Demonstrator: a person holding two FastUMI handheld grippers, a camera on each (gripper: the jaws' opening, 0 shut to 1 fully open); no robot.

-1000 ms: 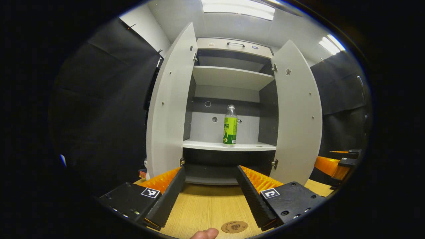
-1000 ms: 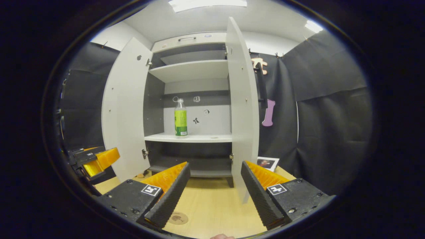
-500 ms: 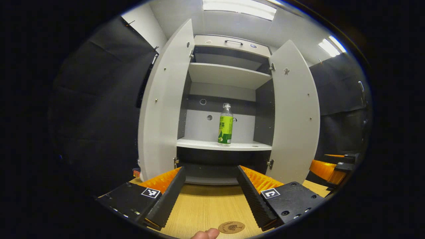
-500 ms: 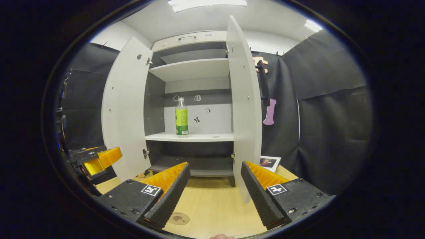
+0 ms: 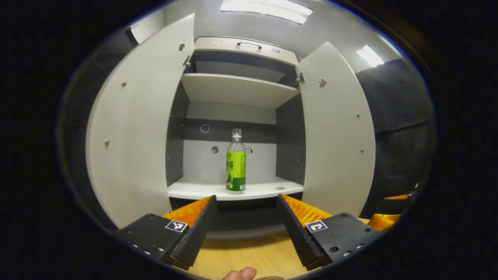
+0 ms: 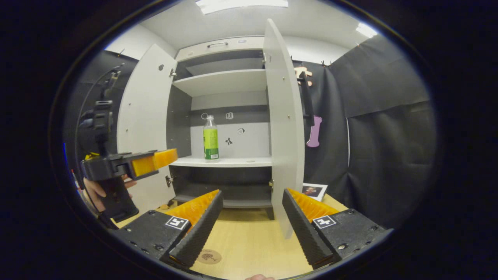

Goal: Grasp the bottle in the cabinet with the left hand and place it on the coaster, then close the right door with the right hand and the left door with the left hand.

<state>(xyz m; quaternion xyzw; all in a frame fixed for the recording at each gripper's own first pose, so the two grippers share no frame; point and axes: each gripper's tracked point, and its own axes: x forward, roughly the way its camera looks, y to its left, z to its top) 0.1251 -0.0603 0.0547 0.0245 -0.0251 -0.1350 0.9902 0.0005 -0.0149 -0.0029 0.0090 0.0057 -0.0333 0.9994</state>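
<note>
Bottle [image 5: 236, 163] stands upright on the cabinet's middle shelf [image 5: 202, 191], both doors open. I see my left tool [image 5: 246, 223] spread wide, aimed at it and well short. Right tool [image 6: 252, 225] is also wide, over the table [image 6: 249, 241] near the coaster [image 6: 209, 256].

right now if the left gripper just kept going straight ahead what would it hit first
Most likely the bottle. In the left gripper view the left gripper is open and the bottle stands upright on the cabinet shelf, framed between its fingers. Nothing shows in between, though depth is hard to judge; the shelf's front edge sits close to that line.
</note>
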